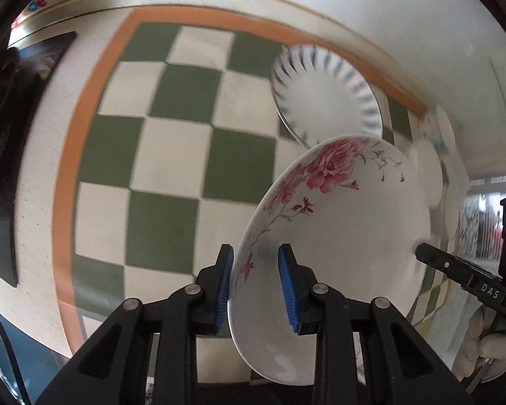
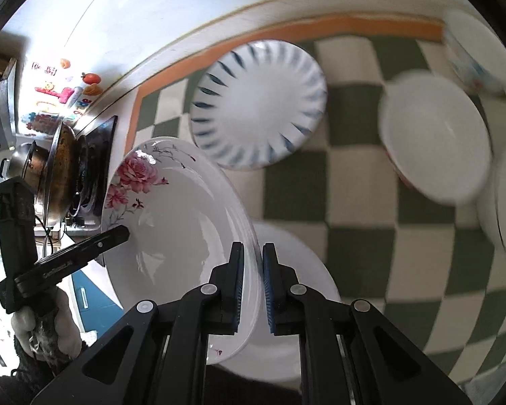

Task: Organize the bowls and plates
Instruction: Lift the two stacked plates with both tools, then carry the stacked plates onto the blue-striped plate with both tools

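Note:
A white plate with pink roses is held in the air between both grippers, above the checkered cloth. My left gripper straddles one rim with a visible gap at the inner pad. My right gripper is shut on the opposite rim of the rose plate. Each gripper shows in the other view: the right gripper in the left wrist view, the left gripper in the right wrist view. A blue-striped plate lies on the cloth beyond; it also shows in the right wrist view.
A plain white plate lies under the held plate. White bowls and more dishes stand at the right of the cloth. A stove with a metal pot is at the left. A wall with stickers runs behind.

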`<state>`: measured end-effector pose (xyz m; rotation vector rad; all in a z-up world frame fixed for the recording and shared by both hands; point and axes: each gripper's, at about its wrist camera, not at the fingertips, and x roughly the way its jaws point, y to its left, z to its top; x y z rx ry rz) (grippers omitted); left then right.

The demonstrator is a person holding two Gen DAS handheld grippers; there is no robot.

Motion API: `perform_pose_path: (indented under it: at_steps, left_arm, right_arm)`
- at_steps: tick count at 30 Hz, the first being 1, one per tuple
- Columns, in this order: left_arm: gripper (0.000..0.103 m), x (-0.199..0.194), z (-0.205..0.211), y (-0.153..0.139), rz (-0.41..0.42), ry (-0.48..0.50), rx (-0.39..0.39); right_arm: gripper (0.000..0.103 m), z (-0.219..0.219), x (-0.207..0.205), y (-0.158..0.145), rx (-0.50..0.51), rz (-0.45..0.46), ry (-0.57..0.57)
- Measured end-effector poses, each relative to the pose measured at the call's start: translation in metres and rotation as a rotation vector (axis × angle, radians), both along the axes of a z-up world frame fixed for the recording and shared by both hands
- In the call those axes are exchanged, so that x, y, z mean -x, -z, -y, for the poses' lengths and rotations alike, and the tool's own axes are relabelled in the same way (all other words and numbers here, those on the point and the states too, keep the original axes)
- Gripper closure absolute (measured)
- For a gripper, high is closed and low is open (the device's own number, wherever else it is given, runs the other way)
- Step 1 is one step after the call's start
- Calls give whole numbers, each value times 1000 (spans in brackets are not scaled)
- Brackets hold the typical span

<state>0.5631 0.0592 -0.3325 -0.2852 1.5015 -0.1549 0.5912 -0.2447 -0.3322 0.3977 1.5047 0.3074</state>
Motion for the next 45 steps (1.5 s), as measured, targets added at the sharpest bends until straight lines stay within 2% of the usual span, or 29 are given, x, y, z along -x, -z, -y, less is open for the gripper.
perform_pose_path:
  at_steps: [6,12,21,33,45]
  left_arm:
    - [78,15,24,18,-69,57,-12]
    - [78,18,42,36,-114,101,-62]
    - [78,19,57,50,-154,116,-94]
    - [78,16,80,55,-159,144,-143]
    - [78,25,82,54,-192,126,-136]
  right_arm:
    - [90,31,38,21,-15,-53,57]
    - [90,44,58,41,-23,-86,76]
    - [90,50,64,54,-9,-99,79]
    - [90,50,59,64,-2,-135,89]
    - [88,43,43,77,-8,-200,62]
